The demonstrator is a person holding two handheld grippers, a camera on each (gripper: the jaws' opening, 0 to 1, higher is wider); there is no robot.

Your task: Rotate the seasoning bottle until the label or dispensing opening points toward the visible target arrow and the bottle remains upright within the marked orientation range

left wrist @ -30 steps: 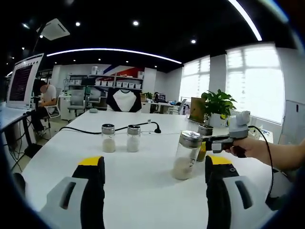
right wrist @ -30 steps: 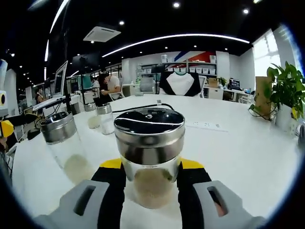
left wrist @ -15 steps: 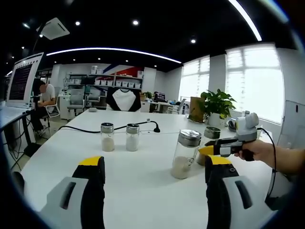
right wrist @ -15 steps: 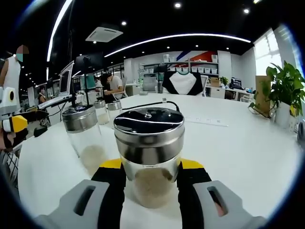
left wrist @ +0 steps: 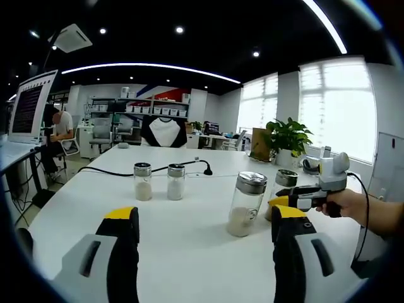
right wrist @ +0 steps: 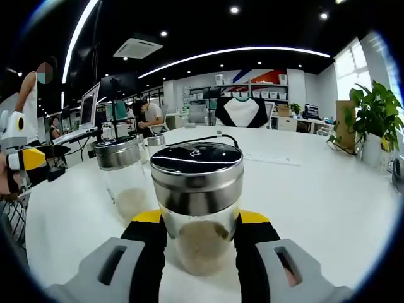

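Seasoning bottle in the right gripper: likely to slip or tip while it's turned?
The seasoning bottle looks like smooth clear glass, so it may slip in the right gripper. It is only about a third full, so probably light. The metal lid is wide and sits high, so a sideways push could tip it.

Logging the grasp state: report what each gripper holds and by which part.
The right gripper clamps a seasoning bottle by its glass body, below the metal cap. The left gripper holds nothing; its jaws stand open above the white table.
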